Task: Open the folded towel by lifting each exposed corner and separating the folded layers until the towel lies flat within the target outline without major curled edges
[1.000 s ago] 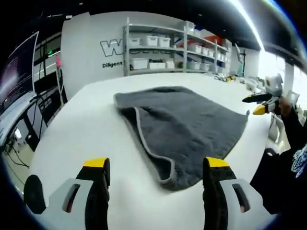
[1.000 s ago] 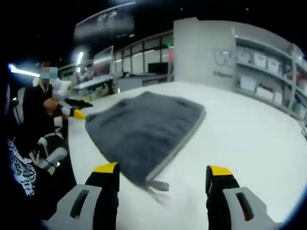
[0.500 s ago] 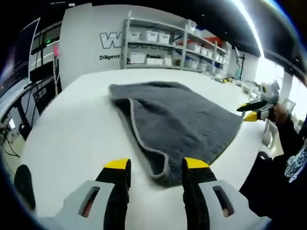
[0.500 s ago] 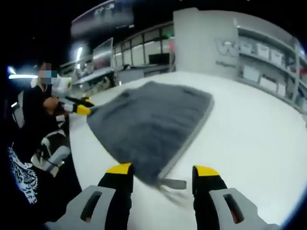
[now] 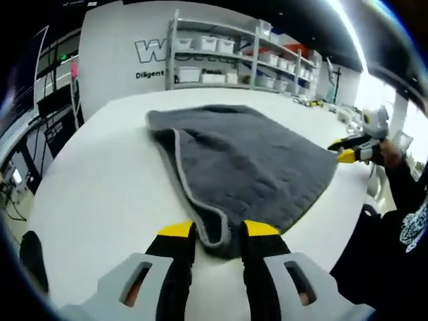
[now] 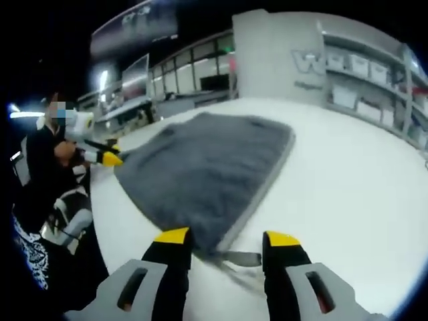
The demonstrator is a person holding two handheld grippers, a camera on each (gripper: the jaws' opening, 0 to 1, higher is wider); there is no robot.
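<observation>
Now closing the left gripper point(image 5: 218, 229) on one near corner of the towel point(image 5: 247, 160), jaws narrowed onto the grey hem, and the right gripper point(image 6: 224, 239) on another corner, its jaws narrowed around the hem and its little tag point(image 6: 239, 257), firm clamp not certain. Lying still folded, layers stacked, on the white table point(image 5: 100, 174). Judging only the corner-grabbing as under way, with lifting, separating and flattening all left to do.

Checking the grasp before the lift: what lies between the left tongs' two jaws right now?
In the left gripper view, the near corner of the grey towel sits between the jaws of the left tongs, its light-trimmed edge curling there above the white table.
</observation>
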